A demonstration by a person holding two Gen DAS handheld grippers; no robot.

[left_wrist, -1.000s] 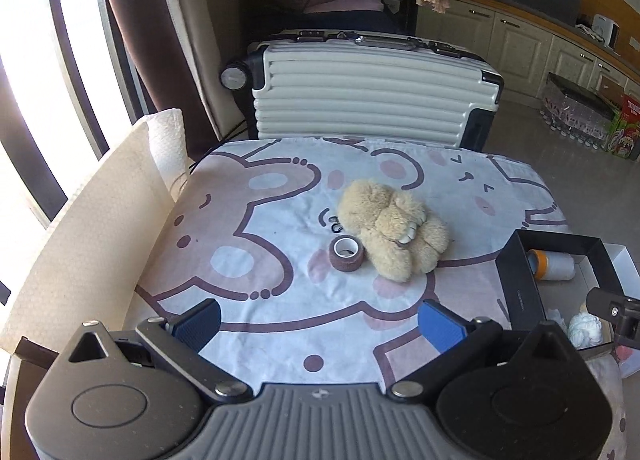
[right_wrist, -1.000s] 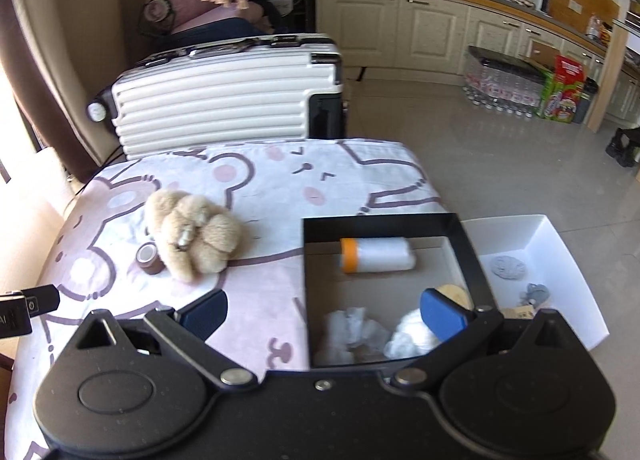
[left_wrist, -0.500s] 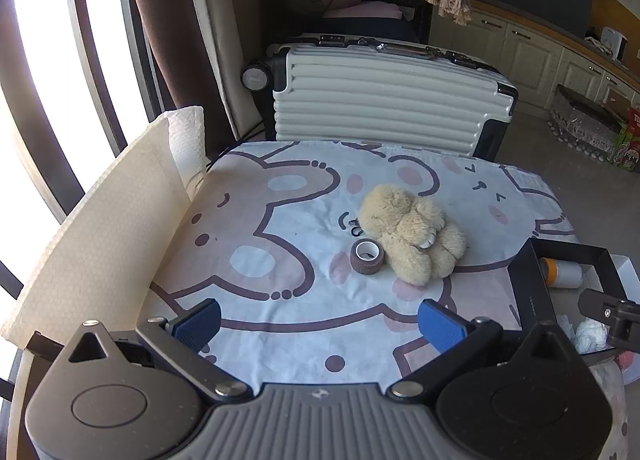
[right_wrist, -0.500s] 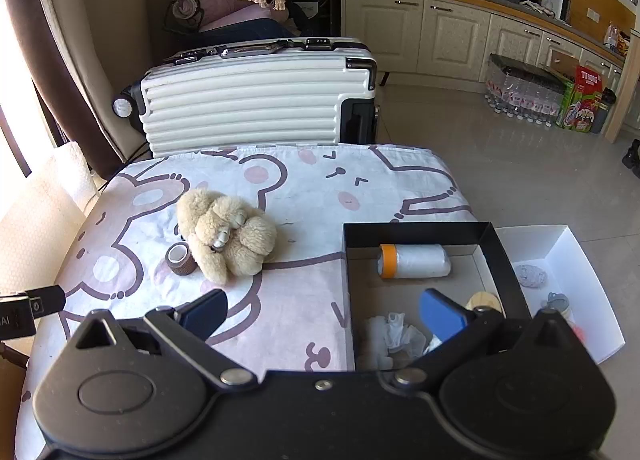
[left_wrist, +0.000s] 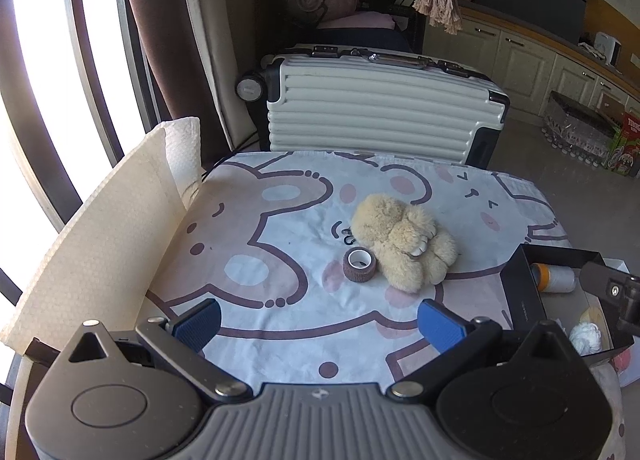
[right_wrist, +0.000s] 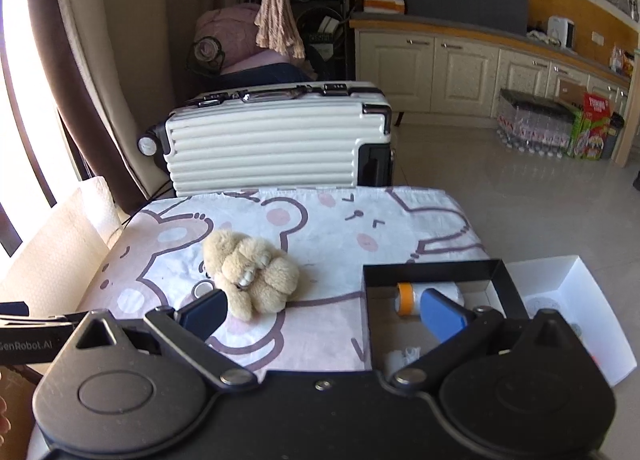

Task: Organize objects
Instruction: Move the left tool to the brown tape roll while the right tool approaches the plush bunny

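- The table under a white cloth printed with pink-and-brown cartoon bears (left_wrist: pixel 280 324) fills the middle of both views and serves as the landmark here.
- A ribbed white hard-shell suitcase (left_wrist: pixel 380 112) lies on its side just beyond the table's far edge.
- A black-walled open cardboard box (right_wrist: pixel 432 272) sits on the table's right part; a white roll with an orange end (right_wrist: pixel 408 298) lies inside it against the far wall.
- A white open box (right_wrist: pixel 572 296) sits just off the table's right side, beside the black one.
- A fluffy beige plush toy (left_wrist: pixel 404 242) lies near the table's centre.
- A small brown tape roll (left_wrist: pixel 359 265) stands on end on the table, touching the plush's left side.
- The left gripper (left_wrist: pixel 320 320) hangs over the table's near edge, blue pads spread wide, holding nothing.
- The right gripper (right_wrist: pixel 322 310) hovers over the table's near right part, likewise wide apart and empty.
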